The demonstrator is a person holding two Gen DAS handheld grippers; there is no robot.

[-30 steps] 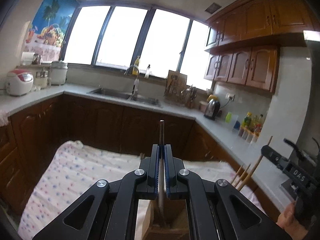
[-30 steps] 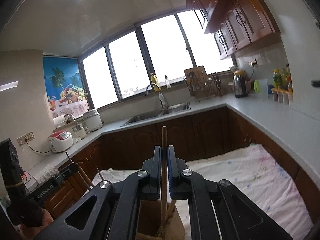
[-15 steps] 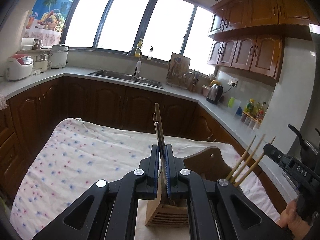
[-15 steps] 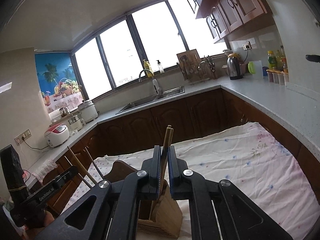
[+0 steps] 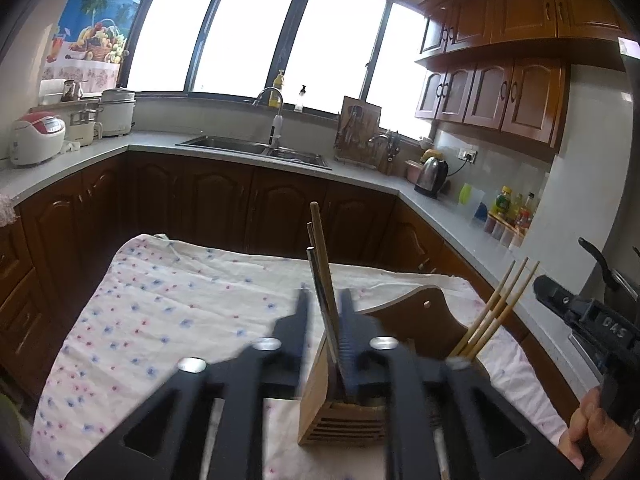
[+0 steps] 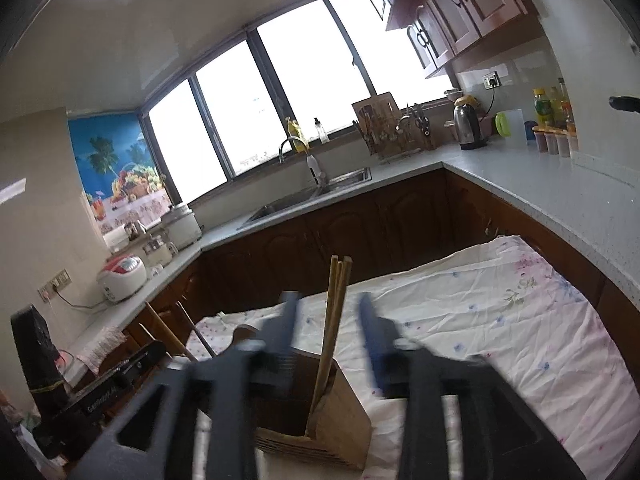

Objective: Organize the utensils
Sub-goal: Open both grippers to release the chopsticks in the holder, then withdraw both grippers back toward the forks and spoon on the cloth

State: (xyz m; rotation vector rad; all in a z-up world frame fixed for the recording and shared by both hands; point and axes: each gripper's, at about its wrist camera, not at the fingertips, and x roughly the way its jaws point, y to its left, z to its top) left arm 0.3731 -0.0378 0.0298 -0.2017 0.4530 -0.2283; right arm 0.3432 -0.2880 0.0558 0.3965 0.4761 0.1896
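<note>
— While the left wrist view looks over the table, where's the left gripper (image 5: 323, 308)?

— Low centre of the frame, its black jaws standing apart and blurred. Between them rise the brown wooden chopsticks (image 5: 320, 264), leaning slightly, their lower ends down in the slatted wooden utensil holder (image 5: 340, 420). The jaws flank the sticks without pressing on them, as far as I can see.

— And the holder?

— On the white cloth with small blue and pink flowers (image 5: 160, 312), lower centre. At the right edge, a second cluster of pale sticks (image 5: 496, 312) slants up from the holder's far side, beside the other black tool held in a hand (image 5: 588, 428).

— Now the right wrist view?

— The right gripper (image 6: 326, 320) sits lower centre, jaws wide apart and smeared. A bundle of light wooden chopsticks (image 6: 335, 312) stands between them, untouched, planted in the same wooden holder (image 6: 340, 412) at the bottom. The flowered cloth (image 6: 480, 304) spreads to the right.
</note>
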